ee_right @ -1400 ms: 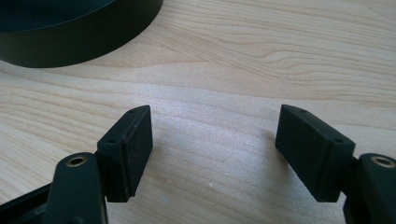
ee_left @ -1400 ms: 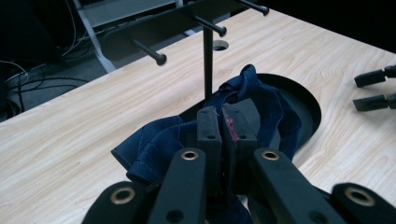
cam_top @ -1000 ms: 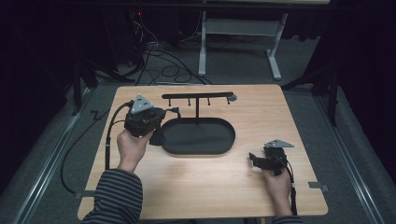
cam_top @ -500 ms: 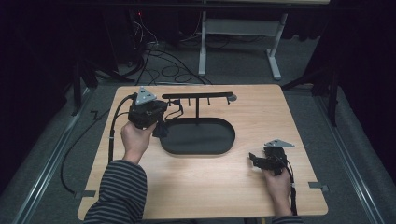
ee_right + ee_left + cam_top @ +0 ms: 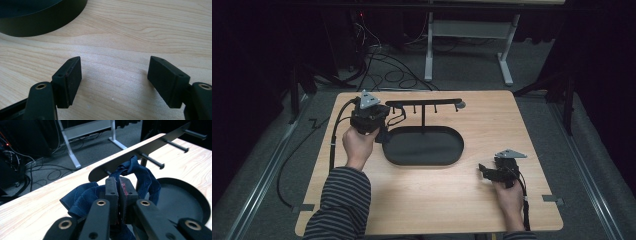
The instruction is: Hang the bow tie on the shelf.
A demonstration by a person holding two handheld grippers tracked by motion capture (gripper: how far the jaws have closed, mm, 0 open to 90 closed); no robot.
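1. Clamping one dark blue cloth [image 5: 140,178], the left gripper [image 5: 119,187] has its two jaws pressed together on the fabric, low in the middle of the left gripper view.
2. One loop of that cloth rises to the flat black bar of the hanging rack [image 5: 140,151], just beside one of its pegs; whether it rests on the peg I cannot tell.
3. Four pegs on the rack show in the left gripper view.
4. One oval black tray [image 5: 424,146] forms the rack's base, at centre in the high view, with one post rising from it.
5. Resting at the lower right of the high view, the right gripper [image 5: 484,170] has two jaws spread wide with nothing between them.
6. One wooden table [image 5: 512,120] carries everything.
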